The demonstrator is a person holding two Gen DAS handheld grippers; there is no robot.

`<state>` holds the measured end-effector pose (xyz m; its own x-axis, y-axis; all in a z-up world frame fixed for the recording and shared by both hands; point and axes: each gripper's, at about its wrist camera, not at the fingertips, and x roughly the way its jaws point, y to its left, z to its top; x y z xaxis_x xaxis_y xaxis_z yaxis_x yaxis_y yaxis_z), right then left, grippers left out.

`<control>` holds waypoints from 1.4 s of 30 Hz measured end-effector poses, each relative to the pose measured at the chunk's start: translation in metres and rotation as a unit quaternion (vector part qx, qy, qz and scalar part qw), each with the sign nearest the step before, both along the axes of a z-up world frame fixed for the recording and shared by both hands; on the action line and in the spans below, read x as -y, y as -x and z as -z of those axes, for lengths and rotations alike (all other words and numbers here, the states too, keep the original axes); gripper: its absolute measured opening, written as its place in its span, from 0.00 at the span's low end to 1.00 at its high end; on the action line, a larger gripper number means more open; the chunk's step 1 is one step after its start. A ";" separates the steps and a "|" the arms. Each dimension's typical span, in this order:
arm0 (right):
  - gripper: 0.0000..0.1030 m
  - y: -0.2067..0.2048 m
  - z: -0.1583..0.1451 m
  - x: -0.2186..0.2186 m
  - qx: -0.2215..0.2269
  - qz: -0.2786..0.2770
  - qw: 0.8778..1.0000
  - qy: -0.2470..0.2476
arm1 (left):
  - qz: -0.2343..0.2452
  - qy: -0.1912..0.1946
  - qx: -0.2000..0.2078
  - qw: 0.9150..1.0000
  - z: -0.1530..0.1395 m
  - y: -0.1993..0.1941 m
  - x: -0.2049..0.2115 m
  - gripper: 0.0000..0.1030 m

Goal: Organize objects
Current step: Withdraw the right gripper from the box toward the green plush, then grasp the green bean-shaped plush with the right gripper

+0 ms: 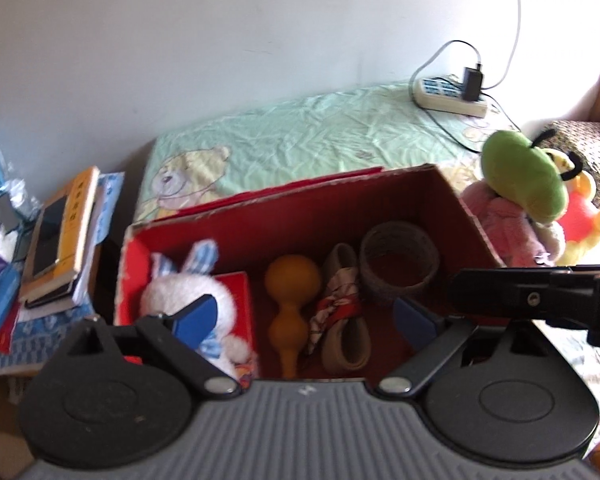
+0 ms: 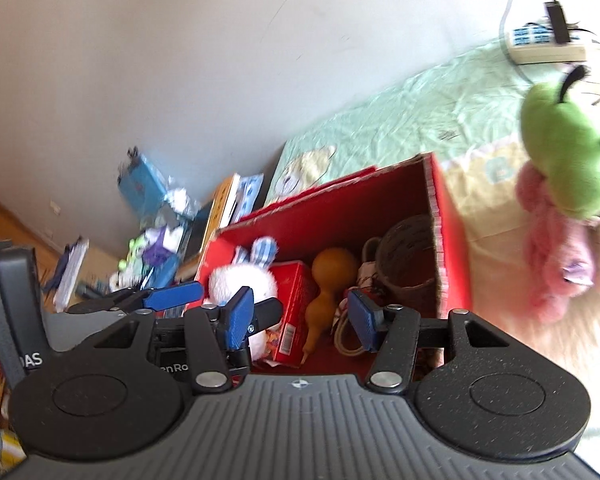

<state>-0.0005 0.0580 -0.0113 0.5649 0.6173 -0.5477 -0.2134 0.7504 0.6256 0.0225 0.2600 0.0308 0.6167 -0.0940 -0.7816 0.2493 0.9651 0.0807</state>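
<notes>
Above the open red box (image 1: 452, 196) on the bed (image 1: 300, 128), both the left hand-held gripper (image 1: 306, 316) and right hand-held gripper (image 2: 300, 316) hung released and empty, box holding one white bunny (image 1: 188, 292), one gourd (image 1: 290, 304), one woven basket (image 1: 398, 260), with two plush toys (image 1: 520, 200) just outside its right wall.

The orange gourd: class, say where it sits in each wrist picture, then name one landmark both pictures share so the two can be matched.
Left wrist view: the orange gourd lies in the red box, lower centre, between the white bunny and a rolled belt.
Right wrist view: the gourd is centre, slightly low, right of a small red carton.
Shared landmark: the woven basket at the box's right end.
</notes>
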 end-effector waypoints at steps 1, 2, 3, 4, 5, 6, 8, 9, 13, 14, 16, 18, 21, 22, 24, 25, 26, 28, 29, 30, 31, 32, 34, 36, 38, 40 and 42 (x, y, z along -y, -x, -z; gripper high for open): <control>0.54 0.002 -0.002 0.004 -0.001 0.009 1.000 0.000 | 0.009 0.001 -0.001 1.000 -0.001 -0.001 0.004 0.92; 0.54 0.004 -0.003 0.008 -0.001 0.015 1.000 -0.001 | 0.018 0.001 0.000 1.000 -0.002 -0.001 0.009 0.92; 0.54 0.006 -0.005 0.012 -0.002 0.021 1.000 -0.001 | 0.025 0.001 0.002 1.000 -0.004 -0.001 0.014 0.92; 0.54 0.007 -0.007 0.017 -0.002 0.028 1.000 -0.002 | 0.031 0.001 0.004 1.000 -0.005 -0.001 0.018 0.92; 0.54 0.008 -0.008 0.022 -0.001 0.034 0.999 -0.003 | 0.038 0.004 0.005 0.999 -0.007 -0.001 0.023 0.92; 0.54 0.009 -0.009 0.027 0.000 0.040 0.999 -0.004 | 0.046 0.007 0.005 0.999 -0.007 -0.002 0.028 0.92; 0.54 0.012 -0.010 0.037 -0.002 0.052 0.999 -0.006 | 0.057 0.011 0.002 0.998 -0.008 -0.003 0.039 0.92; 0.54 0.013 -0.010 0.041 -0.003 0.056 0.998 -0.005 | 0.062 0.012 0.002 0.998 -0.008 -0.003 0.046 0.92; 0.54 0.015 -0.008 0.061 -0.004 0.071 0.997 -0.006 | 0.075 0.010 0.004 0.997 -0.011 -0.002 0.074 0.92; 0.54 0.014 -0.007 0.066 -0.006 0.073 0.997 -0.008 | 0.076 0.009 0.004 0.997 -0.012 -0.001 0.081 0.92; 0.54 0.013 -0.005 0.079 -0.010 0.077 0.997 -0.013 | 0.078 0.009 0.005 0.997 -0.013 0.000 0.094 0.92; 0.54 0.012 -0.005 0.091 -0.011 0.076 0.997 -0.017 | 0.077 0.008 0.005 0.997 -0.014 0.001 0.107 0.92; 0.54 0.010 -0.004 0.110 -0.012 0.073 0.997 -0.020 | 0.072 0.008 0.001 0.997 -0.016 0.004 0.127 0.92; 0.54 0.010 -0.003 0.116 -0.013 0.071 0.997 -0.023 | 0.070 0.008 -0.001 0.998 -0.016 0.004 0.133 0.92; 0.54 0.009 -0.002 0.127 -0.016 0.067 0.997 -0.024 | 0.064 0.006 -0.004 0.998 -0.015 0.004 0.144 0.93; 0.54 0.008 -0.002 0.134 -0.017 0.064 0.998 -0.023 | 0.059 0.006 -0.005 0.998 -0.015 0.005 0.149 0.93; 0.54 0.008 -0.001 0.140 -0.017 0.061 0.998 -0.023 | 0.055 0.007 -0.006 0.998 -0.014 0.005 0.154 0.93; 0.54 0.006 0.000 0.151 -0.018 0.056 0.998 -0.023 | 0.047 0.007 -0.009 0.999 -0.013 0.004 0.162 0.93; 0.54 0.005 0.001 0.157 -0.019 0.054 0.998 -0.024 | 0.043 0.007 -0.009 0.999 -0.012 0.003 0.166 0.93; 0.54 0.003 0.001 0.163 -0.019 0.052 0.998 -0.023 | 0.040 0.007 -0.010 0.999 -0.012 0.003 0.170 0.93; 0.54 0.002 0.001 0.168 -0.019 0.051 0.998 -0.023 | 0.036 0.006 -0.011 0.999 -0.011 0.003 0.175 0.93; 0.54 0.000 0.001 0.174 -0.020 0.049 0.998 -0.022 | 0.032 0.006 -0.011 0.999 -0.011 0.003 0.180 0.93; 0.54 -0.003 0.002 0.183 -0.021 0.045 0.999 -0.022 | 0.027 0.006 -0.012 1.000 -0.011 0.003 0.187 0.93; 0.54 -0.006 0.000 0.191 -0.020 0.043 0.999 -0.020 | 0.023 0.009 -0.012 1.000 -0.013 0.003 0.194 0.93; 0.54 -0.010 -0.001 0.200 -0.018 0.041 0.999 -0.020 | 0.021 0.013 -0.012 1.000 -0.014 0.003 0.201 0.93; 0.54 -0.014 -0.003 0.208 -0.014 0.042 0.999 -0.022 | 0.023 0.021 -0.013 0.999 -0.015 0.000 0.206 0.93; 0.54 -0.020 -0.004 0.215 -0.006 0.042 0.999 -0.020 | 0.029 0.032 -0.011 0.999 -0.016 -0.003 0.211 0.93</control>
<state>0.0192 -0.1573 -0.0068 0.6098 0.5896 -0.5295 -0.1431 0.7391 0.6582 0.0252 0.0490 0.0466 0.5909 -0.1794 -0.7866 0.3055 0.9521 0.0123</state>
